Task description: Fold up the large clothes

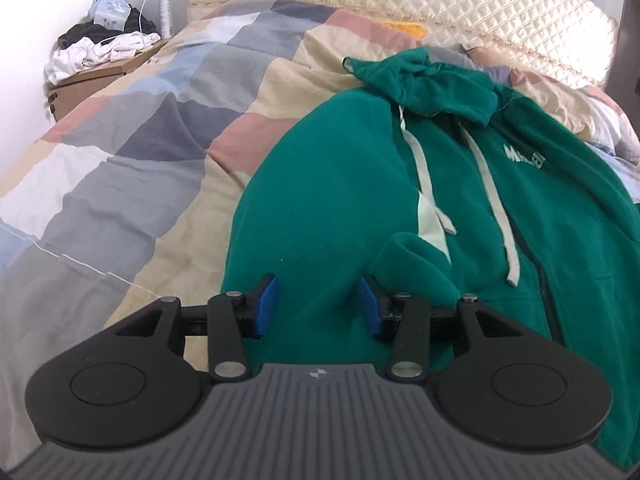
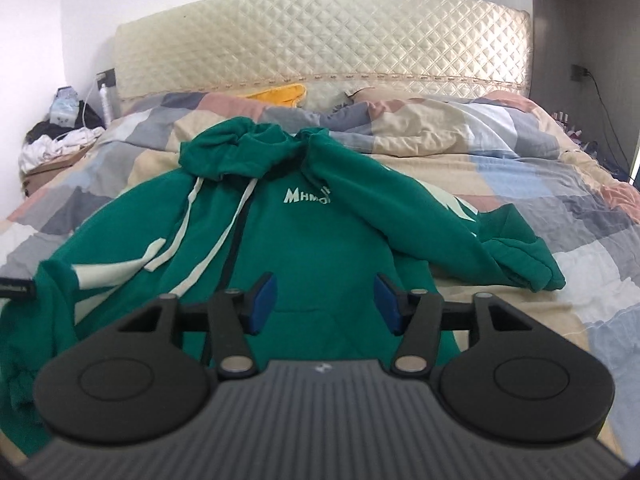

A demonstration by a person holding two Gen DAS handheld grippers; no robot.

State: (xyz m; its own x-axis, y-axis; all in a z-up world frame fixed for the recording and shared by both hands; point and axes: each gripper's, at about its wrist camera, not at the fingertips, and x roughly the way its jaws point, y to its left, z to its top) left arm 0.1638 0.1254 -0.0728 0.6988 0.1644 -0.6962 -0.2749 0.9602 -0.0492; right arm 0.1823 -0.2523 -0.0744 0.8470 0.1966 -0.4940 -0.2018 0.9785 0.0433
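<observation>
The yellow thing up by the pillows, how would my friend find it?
Start at the big cream quilted headboard behind the bed. Just below it, left of its middle, the yellow cloth thing peeks over the top edge of the patchwork checked quilt. It is the only bright yellow there; the quilt is pale blocks and the hooded top is green.

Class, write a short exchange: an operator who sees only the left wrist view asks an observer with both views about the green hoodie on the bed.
Operator: Where is the other sleeve of the hoodie?
Observer: That sleeve lies out sideways on the quilt, with its cuff bunched.
Operator: Is the right gripper holding anything?
Observer: No. It is open, with nothing between its fingers, over the hoodie's front.
</observation>
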